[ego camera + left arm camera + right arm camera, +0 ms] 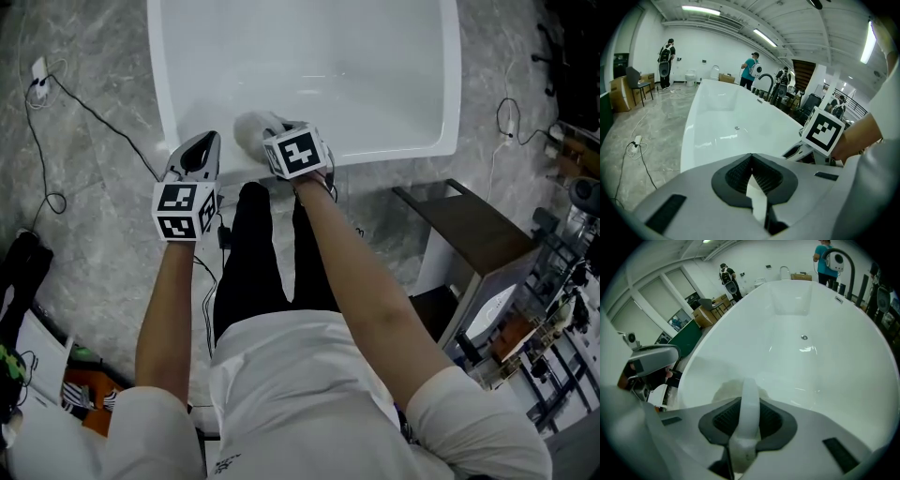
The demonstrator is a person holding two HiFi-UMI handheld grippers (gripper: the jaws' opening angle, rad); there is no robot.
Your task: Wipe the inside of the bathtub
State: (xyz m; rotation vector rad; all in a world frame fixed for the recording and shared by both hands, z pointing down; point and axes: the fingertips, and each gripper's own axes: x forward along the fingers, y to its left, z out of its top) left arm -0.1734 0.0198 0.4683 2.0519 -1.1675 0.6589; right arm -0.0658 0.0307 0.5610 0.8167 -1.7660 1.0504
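Observation:
The white bathtub [450, 94] fills the top of the head view, its near end just in front of the person. My right gripper [279, 139] reaches over that near rim and is shut on a pale wiping cloth [253, 129]. In the right gripper view a white strip of the cloth [749, 404] runs between the jaws, with the rest bunched against the tub's inner wall [825, 380]. My left gripper [206, 142] hovers by the rim's left corner, shut and empty; in its own view the gripper [751, 157] points along the tub [693, 136].
Cables [56, 94] trail over the grey marble floor on the left. A dark low table [469, 225] and cluttered racks stand to the right. The drain [804, 337] sits mid-tub and a faucet [764, 82] at its right side. People stand far back in the hall.

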